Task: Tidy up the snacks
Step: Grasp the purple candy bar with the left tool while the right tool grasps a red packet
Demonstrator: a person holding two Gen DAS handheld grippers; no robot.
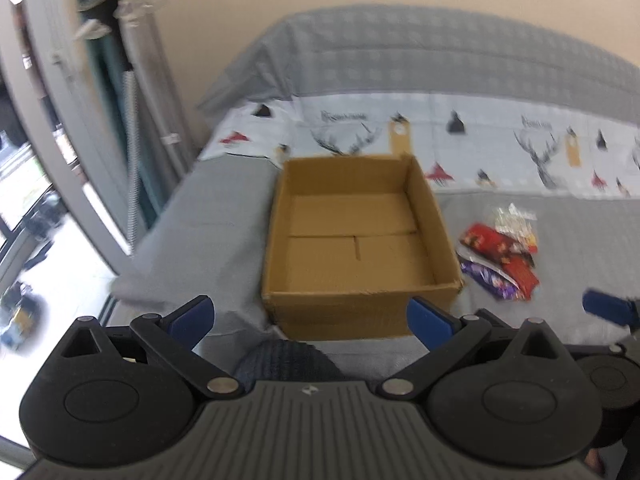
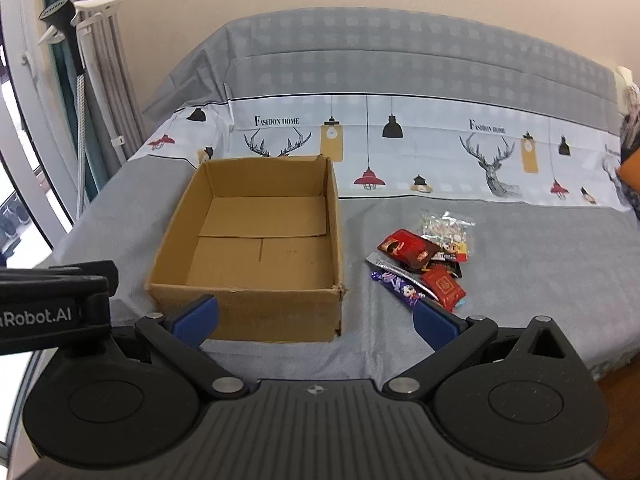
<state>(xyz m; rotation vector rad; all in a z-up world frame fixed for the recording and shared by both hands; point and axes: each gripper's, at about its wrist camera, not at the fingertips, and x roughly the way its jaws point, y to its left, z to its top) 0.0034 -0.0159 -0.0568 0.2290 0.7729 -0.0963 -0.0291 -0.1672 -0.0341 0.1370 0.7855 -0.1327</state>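
Note:
An empty open cardboard box (image 1: pixel 356 240) (image 2: pixel 256 240) sits on a grey bed cover. To its right lies a small pile of snack packets (image 1: pixel 500 256) (image 2: pixel 424 260): red wrappers, a purple bar and a clear bag of sweets. My left gripper (image 1: pixel 312 318) is open with nothing between its blue pads, just in front of the box's near wall. My right gripper (image 2: pixel 316 320) is also open and holds nothing, near the box's front right corner, with the snacks just beyond its right finger (image 2: pixel 434 322).
The bed (image 2: pixel 520 272) has a printed pillow band with deer and lamps behind the box. A window, curtain and a white stand (image 2: pixel 80 24) are at the left. The left gripper's body (image 2: pixel 52 304) shows at the right wrist view's left edge.

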